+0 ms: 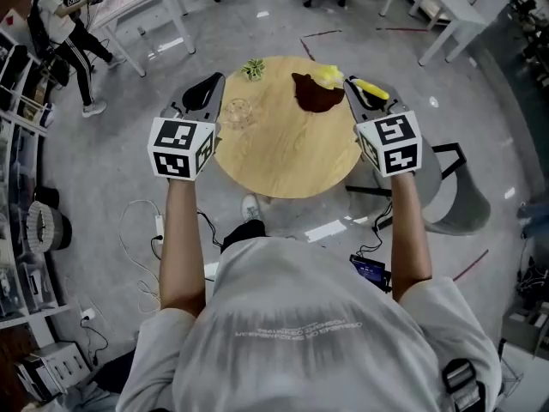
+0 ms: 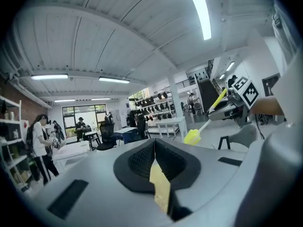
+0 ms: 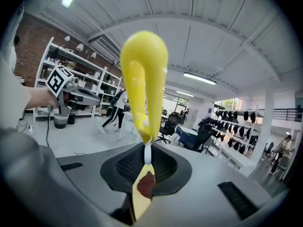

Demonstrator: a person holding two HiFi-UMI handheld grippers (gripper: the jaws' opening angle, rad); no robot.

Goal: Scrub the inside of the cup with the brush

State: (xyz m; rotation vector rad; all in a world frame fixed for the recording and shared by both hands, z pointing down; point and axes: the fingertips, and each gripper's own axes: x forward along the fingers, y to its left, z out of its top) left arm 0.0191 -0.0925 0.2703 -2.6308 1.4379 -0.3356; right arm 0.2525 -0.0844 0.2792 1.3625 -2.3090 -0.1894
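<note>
Quick notes from my end: the step right now is really just getting set up. My right claw (image 3: 146, 161) is pinched tight on the thin white stem of the yellow brush (image 3: 143, 74), with the head sticking out ahead of it over the 1 o'clock edge of the round wooden counter (image 1: 287, 157). My left claw (image 2: 154, 150) is pressed together with nothing in it. The clear cup (image 1: 237, 112) stands upright at about 9 to 10 o'clock on the counter, just ahead of that left claw, untouched. My take is the left one needs to spread and grab the cup by its wall to steady it. Clear walls look slippery, so a firm, low grip seems smart. Then the brush goes straight down the mouth and twists against the inside. There's also a little plant (image 1: 253, 69) at 11 o'clock and a dark cloth (image 1: 316, 95) under the brush head, so I'd swing wide of both. Writing-wise, there's a line of print on the back of my shirt (image 1: 300, 329), but it's too small to read. No brand shows on the cup or the brush.
</note>
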